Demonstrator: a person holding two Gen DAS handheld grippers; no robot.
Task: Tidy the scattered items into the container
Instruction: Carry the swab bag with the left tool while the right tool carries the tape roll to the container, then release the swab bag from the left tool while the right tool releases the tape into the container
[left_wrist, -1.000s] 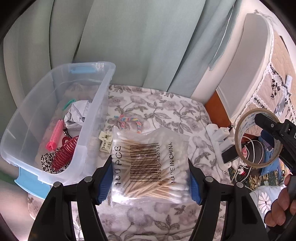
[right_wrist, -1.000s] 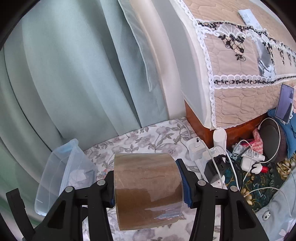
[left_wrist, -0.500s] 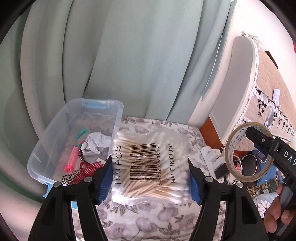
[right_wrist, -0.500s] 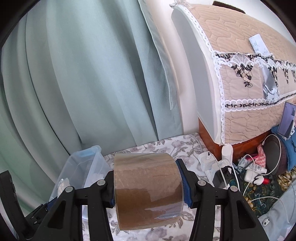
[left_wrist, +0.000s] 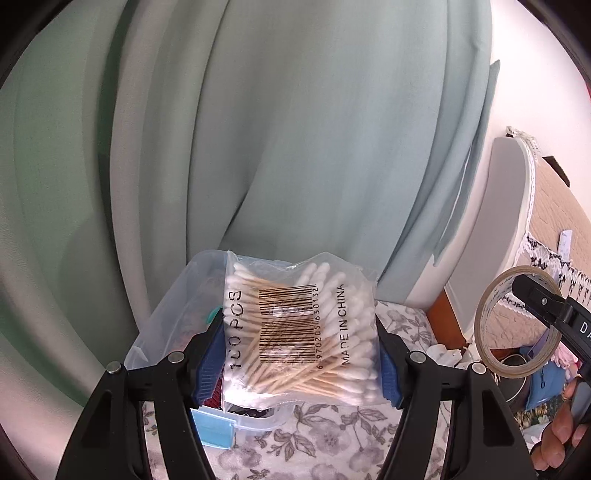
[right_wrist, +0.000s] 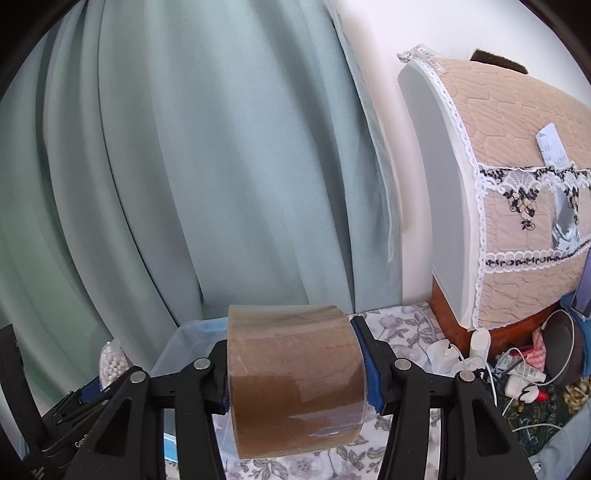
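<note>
My left gripper (left_wrist: 301, 354) is shut on a clear bag of cotton swabs (left_wrist: 301, 332), held up in front of the clear plastic container (left_wrist: 162, 328) with blue latches. My right gripper (right_wrist: 295, 373) is shut on a roll of brown packing tape (right_wrist: 295, 380), pads on its two flat sides. In the left wrist view the tape roll (left_wrist: 517, 321) shows as a ring at the right, with the person's fingers (left_wrist: 561, 432) below it. In the right wrist view the swab bag (right_wrist: 110, 362) and the container (right_wrist: 184, 347) sit at lower left. Most of the container's contents are hidden by the bag.
A floral sheet (left_wrist: 332, 450) covers the surface. Pale green curtains (right_wrist: 184, 166) hang behind. A quilted, lace-trimmed headboard (right_wrist: 517, 221) stands at the right, with chargers, cables and small clutter (right_wrist: 517, 369) at its foot.
Both grippers have risen and tilted up with their loads; more curtain fills each view. The container has slid lower in the left view, now behind the swab bag.
</note>
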